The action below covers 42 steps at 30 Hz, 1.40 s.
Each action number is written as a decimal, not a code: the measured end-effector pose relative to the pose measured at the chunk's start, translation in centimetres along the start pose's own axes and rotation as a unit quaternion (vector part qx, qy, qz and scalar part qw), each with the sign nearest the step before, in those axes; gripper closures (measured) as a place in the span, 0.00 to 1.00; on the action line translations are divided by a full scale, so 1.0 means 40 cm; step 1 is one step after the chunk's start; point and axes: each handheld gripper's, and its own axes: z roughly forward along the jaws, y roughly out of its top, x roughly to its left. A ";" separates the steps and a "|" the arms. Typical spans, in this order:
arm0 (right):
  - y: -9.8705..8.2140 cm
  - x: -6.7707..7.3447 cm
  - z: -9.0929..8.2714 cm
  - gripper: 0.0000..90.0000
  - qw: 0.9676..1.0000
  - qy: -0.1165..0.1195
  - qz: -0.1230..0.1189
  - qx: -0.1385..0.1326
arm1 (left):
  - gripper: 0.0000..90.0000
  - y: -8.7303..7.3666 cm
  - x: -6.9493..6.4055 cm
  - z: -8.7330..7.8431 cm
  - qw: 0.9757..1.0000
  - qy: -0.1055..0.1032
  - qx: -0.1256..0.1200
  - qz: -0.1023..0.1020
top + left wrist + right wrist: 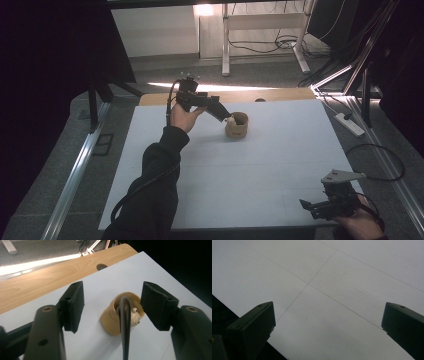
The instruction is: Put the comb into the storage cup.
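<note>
The tan cup (113,320) stands on the white table (260,165), a small figure (135,316) inside. The left claw (226,116) is spread above it, nothing pinched. The right claw (312,207) is spread, parked aside.

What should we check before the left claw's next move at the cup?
1. Left claw open: ok, jaws apart, nothing pressed between them.
2. Toy inside cup: ok, it sits just below the rim.
3. Cup standing on table: ok, with its opening facing up.
4. Left claw clear of the cup rim: cannot tell, the tips sit very close to it in the high view.
5. Right claw out of the way: ok, open over bare table at the near right corner.
</note>
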 end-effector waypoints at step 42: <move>-0.001 0.000 -0.003 0.00 1.000 -0.002 0.004 -0.005 | 0.00 -0.043 -0.043 -0.030 0.995 0.029 -0.023 0.089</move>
